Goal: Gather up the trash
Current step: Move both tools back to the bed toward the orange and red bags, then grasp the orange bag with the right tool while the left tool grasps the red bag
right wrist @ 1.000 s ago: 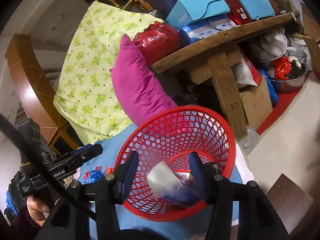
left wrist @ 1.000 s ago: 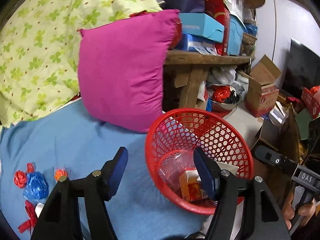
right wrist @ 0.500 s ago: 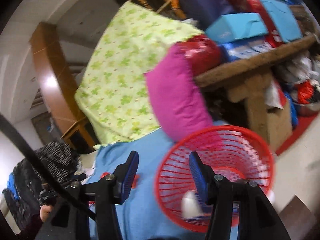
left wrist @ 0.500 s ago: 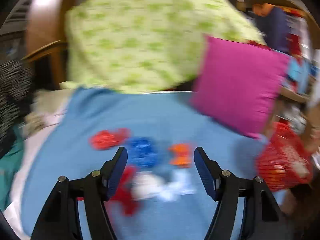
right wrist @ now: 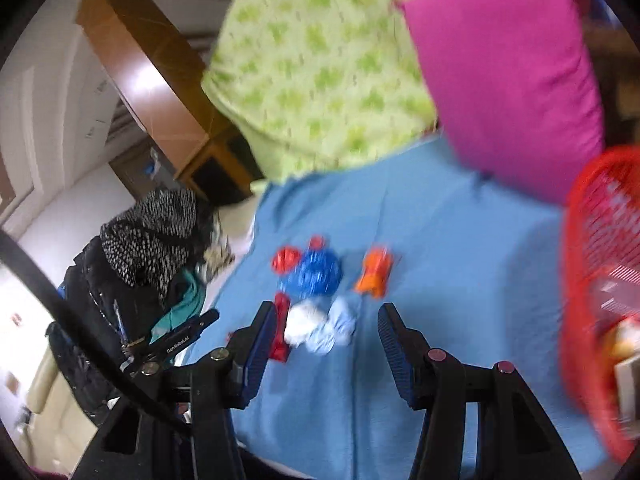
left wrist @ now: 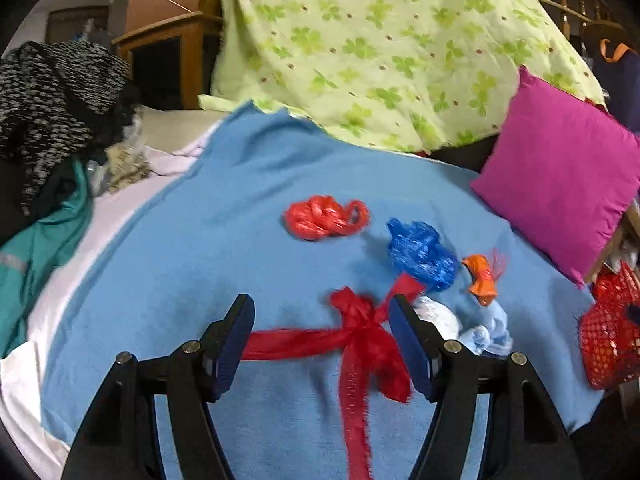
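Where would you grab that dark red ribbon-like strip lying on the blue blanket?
At the bunched knot of the dark red plastic strip, from above: it is the thickest part, while the tails lie flat on the blue blanket. The open left gripper already straddles it.

One marking can be read: white lettering that looks like "GenRobot.AI", running along the black body of the left tool [right wrist: 176,340], seen in the right wrist view just left of the blue blanket [right wrist: 440,248]. The small letters are partly blurred.
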Demonstrator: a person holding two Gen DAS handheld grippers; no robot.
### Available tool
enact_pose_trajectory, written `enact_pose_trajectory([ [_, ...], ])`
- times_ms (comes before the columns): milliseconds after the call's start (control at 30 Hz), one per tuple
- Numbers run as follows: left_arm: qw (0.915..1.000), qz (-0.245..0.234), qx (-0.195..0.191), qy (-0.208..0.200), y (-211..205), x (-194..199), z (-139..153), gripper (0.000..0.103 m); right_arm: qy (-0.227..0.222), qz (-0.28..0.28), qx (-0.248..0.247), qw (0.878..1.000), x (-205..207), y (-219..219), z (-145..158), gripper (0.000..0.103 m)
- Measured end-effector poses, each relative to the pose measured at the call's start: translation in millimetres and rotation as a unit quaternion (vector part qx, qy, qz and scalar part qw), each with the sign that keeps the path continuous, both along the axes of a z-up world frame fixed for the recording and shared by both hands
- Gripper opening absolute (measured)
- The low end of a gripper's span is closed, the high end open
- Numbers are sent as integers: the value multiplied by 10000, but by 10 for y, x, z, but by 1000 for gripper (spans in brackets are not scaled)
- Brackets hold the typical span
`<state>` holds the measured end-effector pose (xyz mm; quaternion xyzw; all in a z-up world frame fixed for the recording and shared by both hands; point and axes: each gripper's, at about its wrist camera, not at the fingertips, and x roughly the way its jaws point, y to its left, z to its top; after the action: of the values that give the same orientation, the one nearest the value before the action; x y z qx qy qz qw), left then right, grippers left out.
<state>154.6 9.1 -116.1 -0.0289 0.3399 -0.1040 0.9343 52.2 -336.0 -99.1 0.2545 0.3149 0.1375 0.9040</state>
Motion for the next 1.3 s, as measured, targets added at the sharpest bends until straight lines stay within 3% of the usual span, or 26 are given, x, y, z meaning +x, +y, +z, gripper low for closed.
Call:
enact_pose_trajectory([
  [200, 10000, 32, 30, -11, 45, 122, -40, 70, 595, -142, 90, 9981, 670, 102, -353, 57],
  [333, 9998, 160, 96, -25, 96, 280, -57, 70, 634, -346, 387, 9966, 1000, 135, -402, 57],
  [533, 9987, 259, 337, -283, 72, 673, -68, 70, 716, -378, 329, 9962, 1344, 247, -556, 57],
  [1067, 9986, 361, 292, -272, -102, 1722, -343, 70, 1224, -428, 269, 9912, 1958, 127, -941, 47],
  [1300, 9997, 102, 143, 190, -298, 2180, -511, 73, 1299, -422, 241, 9903, 2067, 159, -1032, 44],
])
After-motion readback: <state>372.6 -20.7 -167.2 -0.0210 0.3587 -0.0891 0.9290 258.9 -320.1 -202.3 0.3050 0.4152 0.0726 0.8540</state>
